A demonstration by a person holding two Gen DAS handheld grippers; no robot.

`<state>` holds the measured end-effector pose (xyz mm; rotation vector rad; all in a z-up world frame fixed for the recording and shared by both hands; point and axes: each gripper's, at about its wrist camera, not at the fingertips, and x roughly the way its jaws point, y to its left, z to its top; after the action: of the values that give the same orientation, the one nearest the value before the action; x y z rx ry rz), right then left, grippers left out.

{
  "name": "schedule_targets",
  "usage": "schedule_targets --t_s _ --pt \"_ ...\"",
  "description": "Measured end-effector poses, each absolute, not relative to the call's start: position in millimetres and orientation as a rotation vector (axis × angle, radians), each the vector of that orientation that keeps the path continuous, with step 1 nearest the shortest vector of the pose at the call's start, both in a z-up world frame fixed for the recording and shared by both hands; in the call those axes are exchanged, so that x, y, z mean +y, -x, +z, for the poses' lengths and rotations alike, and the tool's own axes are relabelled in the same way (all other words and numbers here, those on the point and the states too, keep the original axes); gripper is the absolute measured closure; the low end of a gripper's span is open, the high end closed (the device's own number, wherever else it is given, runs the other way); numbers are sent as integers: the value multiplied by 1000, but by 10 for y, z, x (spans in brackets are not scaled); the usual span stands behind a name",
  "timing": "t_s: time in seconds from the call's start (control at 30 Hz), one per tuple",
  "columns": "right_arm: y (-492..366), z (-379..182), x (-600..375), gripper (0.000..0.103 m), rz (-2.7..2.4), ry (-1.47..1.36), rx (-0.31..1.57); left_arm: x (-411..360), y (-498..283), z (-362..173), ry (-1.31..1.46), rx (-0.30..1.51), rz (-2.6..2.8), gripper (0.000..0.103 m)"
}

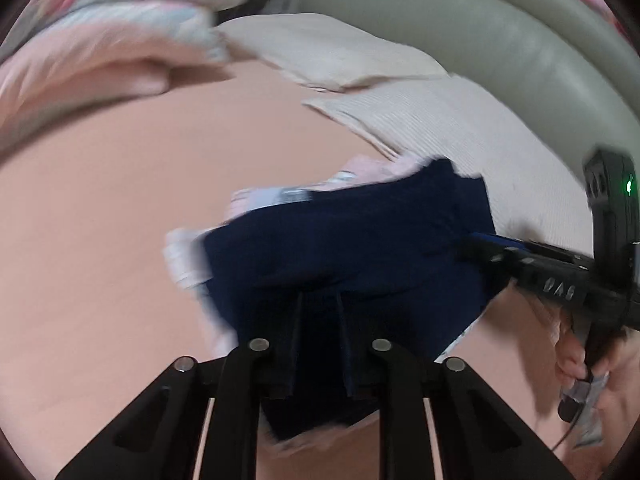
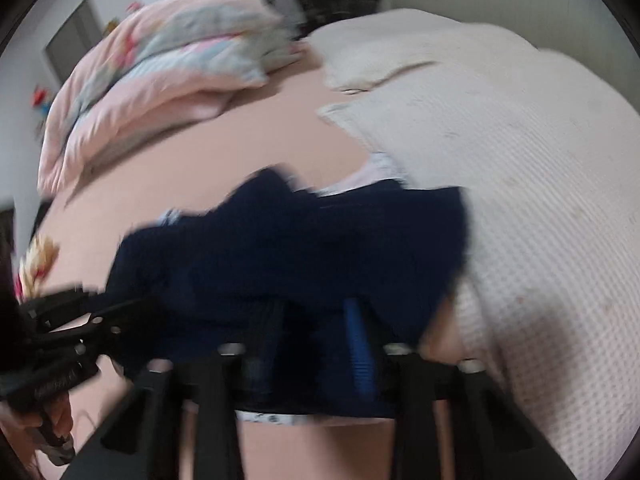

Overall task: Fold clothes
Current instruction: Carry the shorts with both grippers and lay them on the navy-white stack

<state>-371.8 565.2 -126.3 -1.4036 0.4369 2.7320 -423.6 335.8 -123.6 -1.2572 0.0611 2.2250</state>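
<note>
My left gripper point(image 1: 318, 312) and right gripper point(image 2: 316, 320) each sit nearly closed, pinching the near hem of the navy garment point(image 1: 352, 240), which lies on the pink bedsheet point(image 1: 100, 220). I judge it light, limp, non-slippery; corners hold best.

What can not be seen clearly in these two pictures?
- Left wrist view: left gripper fingertips sink into the navy garment; grip unclear.
- Right wrist view: right gripper fingertips blurred against the same cloth.
- Both views: motion blur hides the print on the light garment underneath.
</note>
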Motion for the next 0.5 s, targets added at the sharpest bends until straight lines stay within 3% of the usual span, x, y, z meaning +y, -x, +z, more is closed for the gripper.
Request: schedule_targets --t_s 0.07,0.17,0.23,0.37,0.43,0.5 --pt "3666 -1127 5683 73 2694 1325 376 3241 4166 -1135 1229 51 2260 87" --pt "3636 -945 5625 70 2709 1243 311 3354 3966 -1008 1107 127 2227 79" --pt "3709 -985 5455 68 2795 1350 350 3460 3942 -1076 1112 215 2214 59" --pt "3771 -1267 5284 72 2709 1487 82 3463 3994 -1238 1183 311 2189 59" --pt "3747 -1256 5512 72 2711 1495 274 3257 4005 -1200 1193 264 2176 59" --pt "3658 -1080 5662 66 2669 1397 340 2978 3966 -1077 1175 236 2232 59"
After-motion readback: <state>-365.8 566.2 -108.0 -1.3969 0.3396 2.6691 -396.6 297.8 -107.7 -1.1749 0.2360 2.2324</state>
